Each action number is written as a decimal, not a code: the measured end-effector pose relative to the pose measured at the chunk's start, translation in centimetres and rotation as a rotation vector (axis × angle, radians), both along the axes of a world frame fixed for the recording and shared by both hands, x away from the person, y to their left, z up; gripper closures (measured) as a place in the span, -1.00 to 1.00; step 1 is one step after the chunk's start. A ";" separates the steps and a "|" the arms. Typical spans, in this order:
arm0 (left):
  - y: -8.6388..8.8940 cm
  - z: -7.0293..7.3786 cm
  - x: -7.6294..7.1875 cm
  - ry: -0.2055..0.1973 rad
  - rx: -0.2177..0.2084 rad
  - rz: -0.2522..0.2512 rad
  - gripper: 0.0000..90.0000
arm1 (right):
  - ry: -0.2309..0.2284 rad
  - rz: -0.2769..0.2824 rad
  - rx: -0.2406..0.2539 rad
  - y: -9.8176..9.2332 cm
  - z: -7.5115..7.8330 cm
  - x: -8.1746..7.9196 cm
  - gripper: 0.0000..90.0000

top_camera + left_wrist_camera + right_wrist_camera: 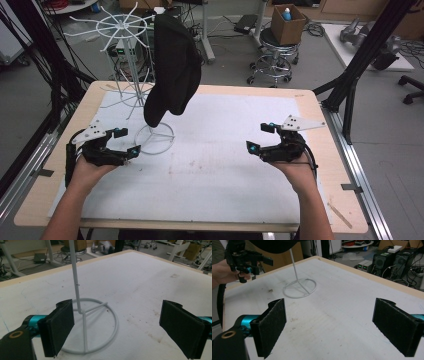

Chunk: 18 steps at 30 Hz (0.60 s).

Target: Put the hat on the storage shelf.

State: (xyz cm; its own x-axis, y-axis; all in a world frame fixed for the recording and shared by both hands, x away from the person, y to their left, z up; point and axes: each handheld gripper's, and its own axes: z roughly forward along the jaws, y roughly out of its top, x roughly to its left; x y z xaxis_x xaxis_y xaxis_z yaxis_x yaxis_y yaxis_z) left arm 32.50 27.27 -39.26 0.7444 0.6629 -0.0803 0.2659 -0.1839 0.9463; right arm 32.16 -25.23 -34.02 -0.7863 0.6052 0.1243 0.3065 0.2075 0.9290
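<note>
Black hat [172,65]: hangs on white wire rack [131,30], off worktop [225,165], far left. Left claw [127,141]: spread, empty, near rack base, placed to reach hat. Right claw [260,137]: spread, empty, well apart.

From the high view I see a white wire rack [131,75] standing on the white mat [210,165] at the table's far left, with a black cap [172,67] hanging from one of its arms. The left gripper [127,141] sits low just beside the rack's ring base, jaws apart, nothing between them. The right gripper [260,137] rests well apart on the right, jaws spread wide and empty.
</note>
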 end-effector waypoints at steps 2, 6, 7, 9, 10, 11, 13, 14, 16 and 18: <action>0.0 0.0 0.0 -0.001 0.001 0.005 -0.71 | 0.003 0.001 0.003 0.0 0.0 0.0 -0.75; -0.2 0.0 0.0 0.003 0.007 0.002 -0.71 | 0.001 0.002 0.002 -0.1 0.0 0.1 -0.75; -0.2 0.0 0.0 0.003 0.007 0.002 -0.71 | 0.000 0.002 0.003 -0.1 0.0 0.1 -0.75; -0.3 0.0 0.0 0.005 0.007 0.001 -0.71 | -0.003 0.008 0.004 -0.1 0.0 0.1 -0.75; -0.3 0.0 0.0 0.003 0.012 -0.002 -0.71 | -0.001 0.009 0.006 0.0 0.0 0.0 -0.75; -0.4 -0.1 0.0 0.006 0.012 -0.003 -0.71 | 0.001 0.009 0.008 0.0 0.0 0.0 -0.75; -0.5 -0.1 0.0 0.005 0.015 -0.004 -0.71 | -0.007 0.012 0.010 0.0 0.1 0.0 -0.75; -0.5 0.0 0.0 0.006 0.014 -0.004 -0.71 | -0.004 0.012 0.011 0.0 0.1 0.0 -0.75; -0.4 0.0 0.0 0.006 0.012 -0.006 -0.71 | 0.000 0.012 0.009 0.1 0.0 0.0 -0.75; -0.4 0.0 0.0 0.004 0.013 -0.004 -0.71 | -0.004 0.013 0.007 0.1 0.0 0.1 -0.75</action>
State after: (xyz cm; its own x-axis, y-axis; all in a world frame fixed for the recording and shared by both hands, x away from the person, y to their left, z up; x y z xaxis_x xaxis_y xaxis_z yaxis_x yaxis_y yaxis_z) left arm 32.46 26.88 -39.24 0.7469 0.6607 -0.0747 0.2687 -0.1971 0.9429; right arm 32.26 -25.09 -34.07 -0.7945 0.5943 0.1251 0.3002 0.2052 0.9316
